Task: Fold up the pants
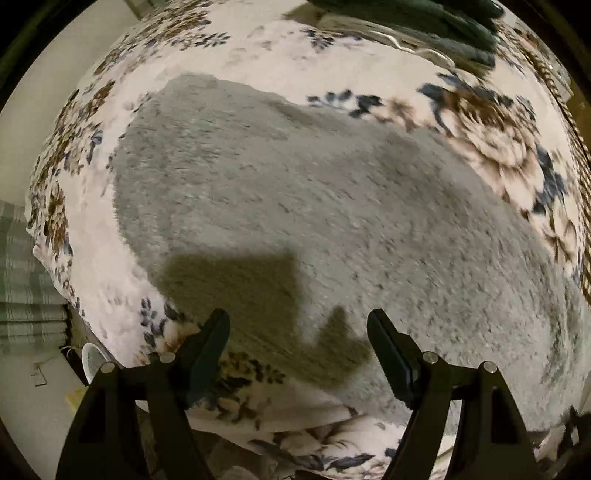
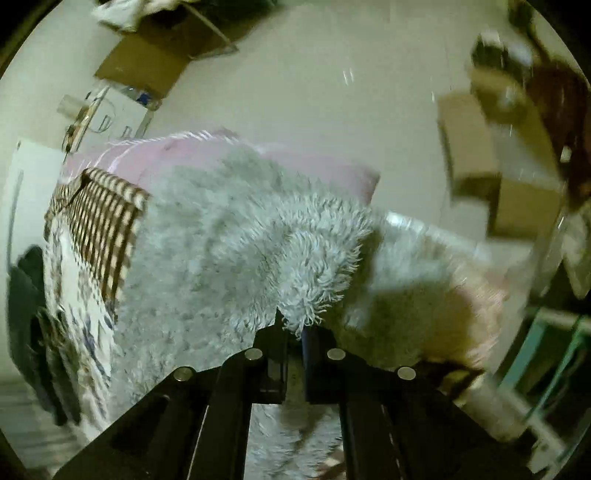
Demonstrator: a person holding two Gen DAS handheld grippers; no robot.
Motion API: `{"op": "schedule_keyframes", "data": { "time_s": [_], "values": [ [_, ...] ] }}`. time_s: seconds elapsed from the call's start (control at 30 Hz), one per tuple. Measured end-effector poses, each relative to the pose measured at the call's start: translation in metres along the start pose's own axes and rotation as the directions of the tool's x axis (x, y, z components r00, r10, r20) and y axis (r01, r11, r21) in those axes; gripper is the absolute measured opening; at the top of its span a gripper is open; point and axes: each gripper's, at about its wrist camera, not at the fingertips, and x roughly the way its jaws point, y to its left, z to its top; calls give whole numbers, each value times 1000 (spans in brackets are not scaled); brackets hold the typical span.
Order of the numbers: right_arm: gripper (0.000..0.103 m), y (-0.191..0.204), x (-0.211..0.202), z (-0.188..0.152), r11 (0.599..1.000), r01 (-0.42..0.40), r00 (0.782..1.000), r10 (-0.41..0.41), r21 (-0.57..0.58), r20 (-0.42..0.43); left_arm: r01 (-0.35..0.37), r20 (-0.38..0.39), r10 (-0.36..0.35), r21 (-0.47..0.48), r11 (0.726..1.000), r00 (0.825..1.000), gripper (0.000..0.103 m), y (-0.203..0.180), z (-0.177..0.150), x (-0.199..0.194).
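Grey fluffy pants (image 1: 295, 206) lie spread on a floral blanket (image 1: 491, 140) in the left wrist view. My left gripper (image 1: 299, 332) is open and empty, held just above the near edge of the pants. In the right wrist view my right gripper (image 2: 293, 325) is shut on an edge of the grey fluffy pants (image 2: 258, 240) and holds that fold lifted off the bed. The rest of the pants trails down to the left of it.
A dark green garment (image 1: 424, 22) lies at the far end of the bed. A brown checked cloth (image 2: 99, 221) and a pink pillow (image 2: 184, 155) lie beyond the pants. Cardboard boxes (image 2: 480, 147) stand on the floor to the right. A white cup (image 1: 94, 363) stands beside the bed.
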Motion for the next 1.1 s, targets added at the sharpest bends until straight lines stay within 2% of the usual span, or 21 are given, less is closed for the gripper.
{"op": "schedule_keyframes", "data": {
  "time_s": [0.13, 0.2, 0.27, 0.33, 0.37, 0.4, 0.47, 0.67, 0.77, 0.83, 0.9, 0.93, 0.97, 1.0, 1.03, 1.07, 1.1],
  "values": [
    [5, -9, -32, 5, 997, 63, 996, -65, 38, 60, 15, -8, -15, -38, 999, 1000, 76, 13, 3, 3],
    [5, -23, -34, 10, 993, 109, 992, -111, 33, 55, 22, -16, -23, -53, 998, 1000, 76, 19, 3, 6],
    [6, -29, -18, 9, 990, 136, 991, -136, 21, -4, 28, -24, -29, -66, 997, 999, 76, 26, 1, 9],
    [13, -28, 2, 2, 991, 134, 986, -132, 4, -106, 26, -31, -28, -77, 997, 999, 76, 33, 0, 12],
    [26, -26, 6, -5, 992, 127, 981, -126, -3, -146, 27, -40, -30, -87, 996, 999, 76, 40, 0, 14],
    [44, -25, 4, -11, 994, 107, 982, -107, -7, -157, 28, -47, -33, -99, 995, 998, 76, 47, 0, 16],
    [65, -13, -2, -31, 998, 57, 984, -59, -16, -166, 31, -49, -37, -128, 991, 998, 76, 63, 1, 17],
    [65, 10, 5, -95, 1000, -8, 962, 2, -19, -274, 43, -28, -53, -269, 962, 998, 76, 117, 20, 21],
    [65, 16, 19, -123, 1000, -15, 948, 14, -2, -318, 76, -27, -91, -354, 932, 995, 75, 148, 35, 35],
    [65, 15, 28, -136, 1000, -12, 942, 19, 22, -335, 129, -12, -148, -425, 896, 989, 75, 169, 45, 49],
    [65, 14, 36, -148, 999, -5, 941, 18, 40, -339, 162, 18, -174, -466, 870, 985, 75, 182, 50, 60],
    [65, 14, 38, -152, 999, -14, 944, 31, 52, -330, 189, 37, -196, -485, 854, 980, 61, 188, 52, 66],
    [59, 15, 39, -155, 998, -24, 948, 41, 59, -315, 217, 54, -220, -500, 838, 974, 48, 192, 53, 71],
    [36, 16, 40, -159, 998, -27, 954, 44, 60, -297, 240, 64, -242, -508, 827, 968, 19, 195, 53, 75],
    [22, 19, 39, -162, 999, -12, 960, 25, 50, -279, 257, 70, -258, -511, 820, 964, 13, 196, 53, 76],
    [11, 23, 39, -165, 999, 0, 964, 10, 40, -267, 272, 80, -269, -511, 816, 960, 12, 197, 53, 77],
    [9, 27, 36, -168, 1000, 7, 968, 0, 27, -253, 292, 108, -275, -499, 816, 955, 8, 198, 50, 72]
  ]
}}
